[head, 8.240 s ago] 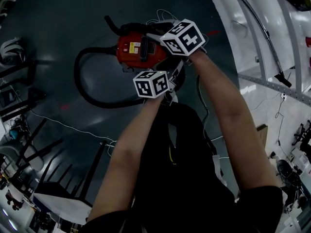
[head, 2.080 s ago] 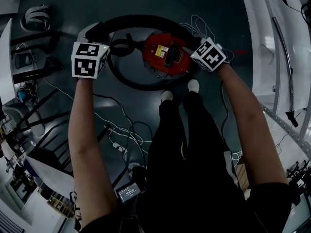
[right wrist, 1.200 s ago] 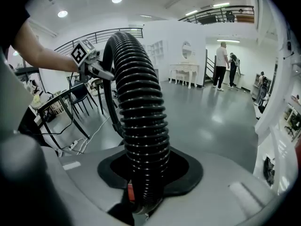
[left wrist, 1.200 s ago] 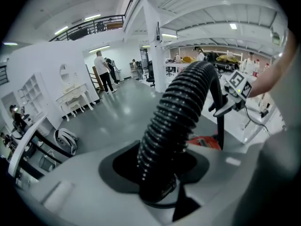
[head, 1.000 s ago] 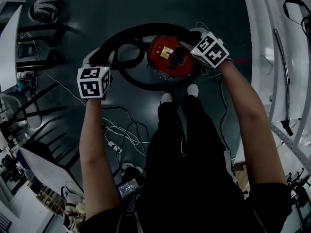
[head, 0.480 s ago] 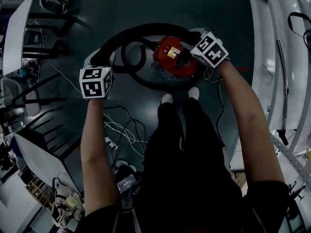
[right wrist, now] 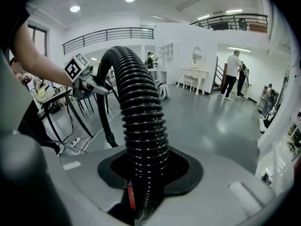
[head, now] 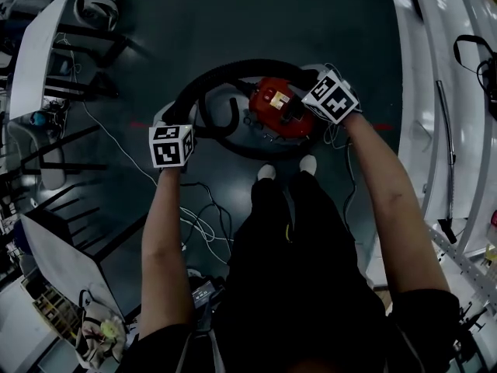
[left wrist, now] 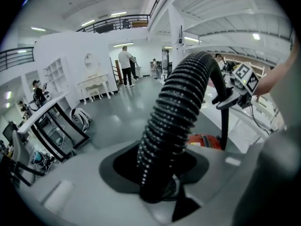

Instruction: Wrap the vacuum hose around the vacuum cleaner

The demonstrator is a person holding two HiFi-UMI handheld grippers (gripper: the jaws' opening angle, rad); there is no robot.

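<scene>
Both the left gripper (left wrist: 157, 189) and right gripper (right wrist: 143, 192) clamp the ribbed black hose (head: 233, 71), seemingly light, springy and non-slip across its ridges, above the red vacuum cleaner (head: 273, 113).

Floor (head: 256, 22): dark grey, glossy, with a thin red line (head: 140, 124) across it. Standing or lying on it, I counted:
- 1 red vacuum cleaner (head: 273, 109), just ahead of my 2 white shoes (head: 266, 172).
- Its black hose (head: 241, 64), whose lower curve lay on the floor between the cleaner and my shoes.
- Loose white cables (head: 203, 228), tangled to the left of my legs.
- 1 small device with a lit screen (head: 203, 292), near those cables.
- Black-legged frames (head: 70, 169), along the left side.
- 1 white rounded object (head: 97, 6), far left beside a frame; I could not tell its kind.
</scene>
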